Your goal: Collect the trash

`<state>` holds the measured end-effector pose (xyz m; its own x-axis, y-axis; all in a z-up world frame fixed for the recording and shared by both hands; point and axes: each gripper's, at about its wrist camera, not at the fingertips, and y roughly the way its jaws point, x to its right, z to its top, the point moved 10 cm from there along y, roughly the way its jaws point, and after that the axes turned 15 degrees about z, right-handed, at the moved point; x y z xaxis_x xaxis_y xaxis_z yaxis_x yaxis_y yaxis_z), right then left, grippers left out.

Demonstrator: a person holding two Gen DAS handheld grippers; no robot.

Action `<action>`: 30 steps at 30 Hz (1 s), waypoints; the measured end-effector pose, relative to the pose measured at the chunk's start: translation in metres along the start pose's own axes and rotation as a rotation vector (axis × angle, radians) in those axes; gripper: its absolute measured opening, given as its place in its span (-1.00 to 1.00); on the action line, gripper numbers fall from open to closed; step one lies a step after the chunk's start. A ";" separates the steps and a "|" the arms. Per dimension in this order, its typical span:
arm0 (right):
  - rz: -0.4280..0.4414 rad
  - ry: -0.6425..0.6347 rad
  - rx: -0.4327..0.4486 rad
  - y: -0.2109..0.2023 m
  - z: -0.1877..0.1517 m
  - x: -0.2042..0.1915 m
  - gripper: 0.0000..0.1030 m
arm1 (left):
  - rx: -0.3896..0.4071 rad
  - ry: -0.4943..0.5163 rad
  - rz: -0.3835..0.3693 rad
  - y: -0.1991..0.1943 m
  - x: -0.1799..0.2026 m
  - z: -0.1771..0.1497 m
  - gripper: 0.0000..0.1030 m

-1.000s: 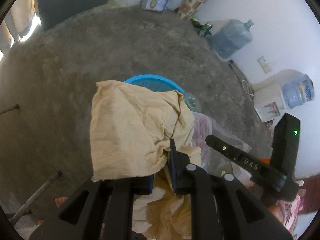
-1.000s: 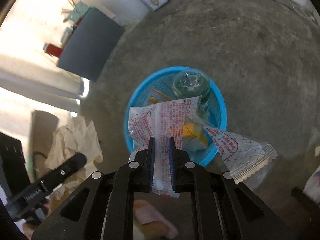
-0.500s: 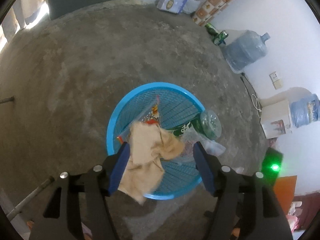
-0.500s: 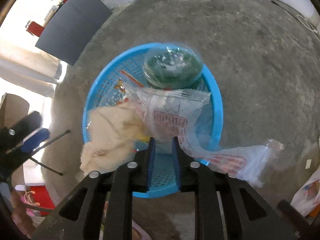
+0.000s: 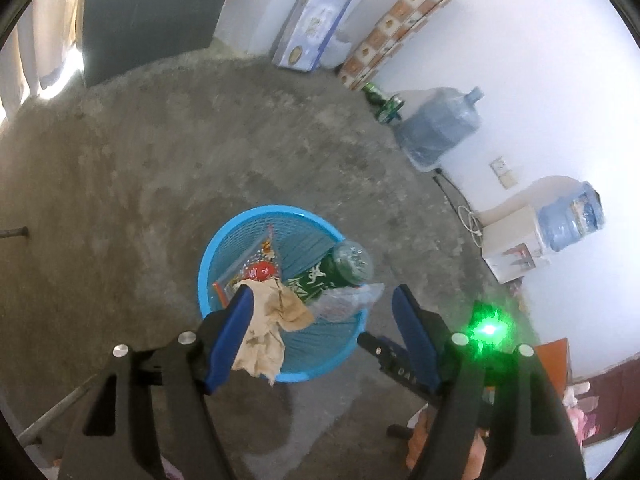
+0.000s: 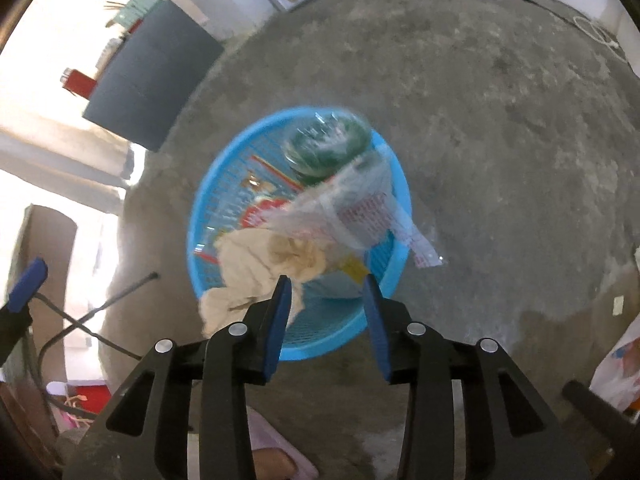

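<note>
A blue plastic basket [image 5: 208, 256] [image 6: 394, 168] stands on the concrete floor. In it lie a crumpled tan paper [image 5: 272, 320] [image 6: 256, 264] draped over the near rim, a clear printed plastic bag [image 5: 348, 296] [image 6: 360, 216], a green bottle [image 5: 340, 264] [image 6: 328, 144] and colourful wrappers [image 5: 260, 268]. My left gripper [image 5: 322, 300] is open and empty above the basket's near side. My right gripper [image 6: 326, 284] is open and empty above the near rim.
Water jugs [image 5: 440, 128], a dispenser [image 5: 516, 248], green cans [image 5: 384, 104] and boxes [image 5: 316, 36] line the white wall. A dark panel [image 6: 152, 80] leans at the back left. A white bag [image 6: 620, 364] lies at the right. Metal rods [image 6: 112, 304] cross the left floor.
My left gripper opened and the tan paper dropped into the basket. My right gripper then opened and the plastic bag fell onto the basket's contents. Both grippers rose away.
</note>
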<state>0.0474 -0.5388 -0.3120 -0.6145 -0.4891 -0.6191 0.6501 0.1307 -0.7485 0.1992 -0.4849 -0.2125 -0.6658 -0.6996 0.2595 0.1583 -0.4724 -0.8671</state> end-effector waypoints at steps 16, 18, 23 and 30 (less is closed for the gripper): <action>-0.056 0.023 -0.362 0.154 -0.039 -0.031 -0.74 | 0.205 0.074 0.098 -0.207 -0.072 -0.099 0.60; -0.103 0.023 -0.383 0.171 -0.040 -0.024 -0.76 | 0.201 0.032 0.112 -0.216 -0.090 -0.114 0.60; -0.216 0.020 -0.402 0.198 -0.044 -0.007 -0.74 | 0.214 -0.050 0.163 -0.227 -0.122 -0.143 0.60; -0.126 -0.056 -0.308 0.160 -0.037 -0.040 -0.39 | 0.216 -0.064 0.138 -0.224 -0.124 -0.149 0.60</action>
<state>0.1595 -0.4666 -0.4163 -0.6503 -0.5638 -0.5091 0.3997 0.3160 -0.8605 0.1380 -0.2125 -0.1136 -0.5805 -0.7947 0.1775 0.4012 -0.4688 -0.7869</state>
